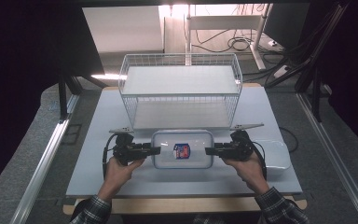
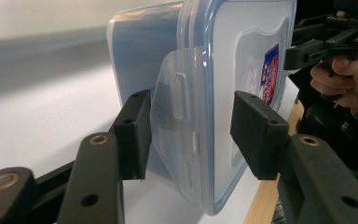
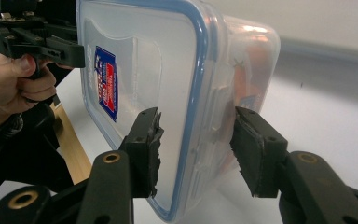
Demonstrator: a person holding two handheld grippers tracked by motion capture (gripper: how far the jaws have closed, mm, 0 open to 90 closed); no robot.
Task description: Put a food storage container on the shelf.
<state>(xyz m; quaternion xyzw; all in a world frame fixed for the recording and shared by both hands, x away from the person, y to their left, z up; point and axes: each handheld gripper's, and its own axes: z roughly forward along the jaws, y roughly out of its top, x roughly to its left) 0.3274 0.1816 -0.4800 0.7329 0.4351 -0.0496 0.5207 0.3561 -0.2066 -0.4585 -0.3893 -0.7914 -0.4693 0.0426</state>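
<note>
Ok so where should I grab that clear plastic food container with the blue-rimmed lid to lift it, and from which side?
Take the food container by its two short ends, one gripper from each side. It lies flat and long across the table, and the left gripper and right gripper already pinch those ends, one jaw on the lid, one beneath.

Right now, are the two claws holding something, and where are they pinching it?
Yes. The left gripper and right gripper hold the clear lidded box between them, each clamped over one short end, at the lid's edge.
</note>
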